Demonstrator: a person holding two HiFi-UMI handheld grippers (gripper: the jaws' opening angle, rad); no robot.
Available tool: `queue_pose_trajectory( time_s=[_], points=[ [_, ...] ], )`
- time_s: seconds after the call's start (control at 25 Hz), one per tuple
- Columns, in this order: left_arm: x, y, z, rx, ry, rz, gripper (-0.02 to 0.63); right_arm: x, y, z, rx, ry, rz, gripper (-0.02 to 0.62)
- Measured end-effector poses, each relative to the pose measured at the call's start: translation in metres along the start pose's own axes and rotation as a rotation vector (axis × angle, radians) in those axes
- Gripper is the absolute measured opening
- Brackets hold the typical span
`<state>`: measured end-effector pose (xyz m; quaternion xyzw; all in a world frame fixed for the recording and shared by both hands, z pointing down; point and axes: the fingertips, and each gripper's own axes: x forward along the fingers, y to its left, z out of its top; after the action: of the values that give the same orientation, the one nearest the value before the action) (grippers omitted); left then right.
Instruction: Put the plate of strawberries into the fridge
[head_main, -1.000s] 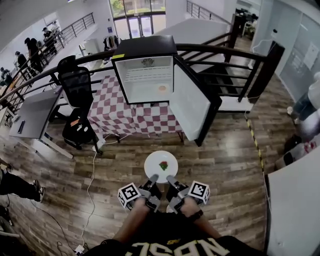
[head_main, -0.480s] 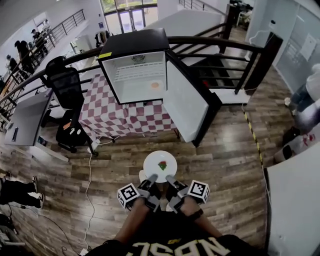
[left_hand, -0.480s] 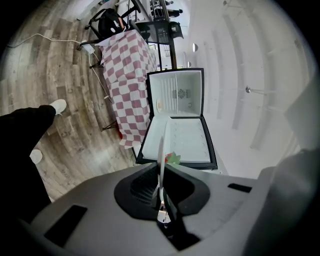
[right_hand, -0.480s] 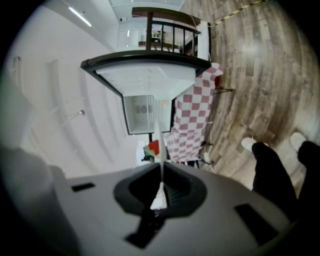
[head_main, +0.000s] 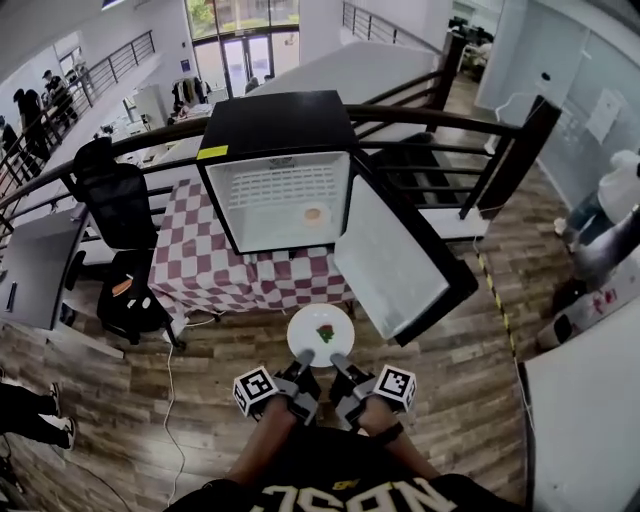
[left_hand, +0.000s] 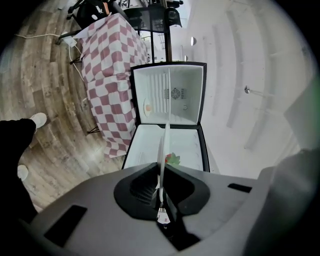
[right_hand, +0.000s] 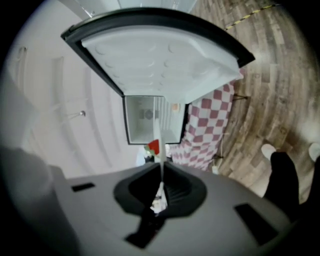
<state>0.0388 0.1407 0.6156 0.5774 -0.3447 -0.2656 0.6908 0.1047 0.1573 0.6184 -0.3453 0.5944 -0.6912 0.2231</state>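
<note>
Head view gives you the plate (head_main: 320, 333) face-up, strawberry (head_main: 326, 332) on it, open fridge (head_main: 280, 125) at 12 o'clock. Only the gripper views show its rim edge-on between nearly closed jaws: your left gripper (head_main: 305, 358) and right gripper (head_main: 338, 360) clamp it at 6 o'clock, side by side.
</note>
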Motion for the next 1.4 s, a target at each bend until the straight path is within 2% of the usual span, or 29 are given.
queue_pose_trajectory(
  time_s=[0.2, 0.6, 1.04, 1.4],
  points=[
    [0.021, -0.023, 0.066, 0.015, -0.003, -0.032, 0.037, 0.063, 0.032, 0.013, -0.031, -0.016, 0.022, 0.031],
    [0.035, -0.036, 0.17, 0.004, -0.014, -0.046, 0.037, 0.169, 0.059, 0.011, -0.064, -0.016, 0.023, 0.031],
    [0.067, -0.03, 0.201, -0.051, 0.026, -0.028, 0.037, 0.205, 0.057, 0.033, -0.048, -0.037, -0.047, 0.031],
    [0.1, -0.054, 0.247, -0.025, -0.04, -0.031, 0.037, 0.258, 0.081, 0.064, -0.055, 0.018, -0.013, 0.031]
  ],
)
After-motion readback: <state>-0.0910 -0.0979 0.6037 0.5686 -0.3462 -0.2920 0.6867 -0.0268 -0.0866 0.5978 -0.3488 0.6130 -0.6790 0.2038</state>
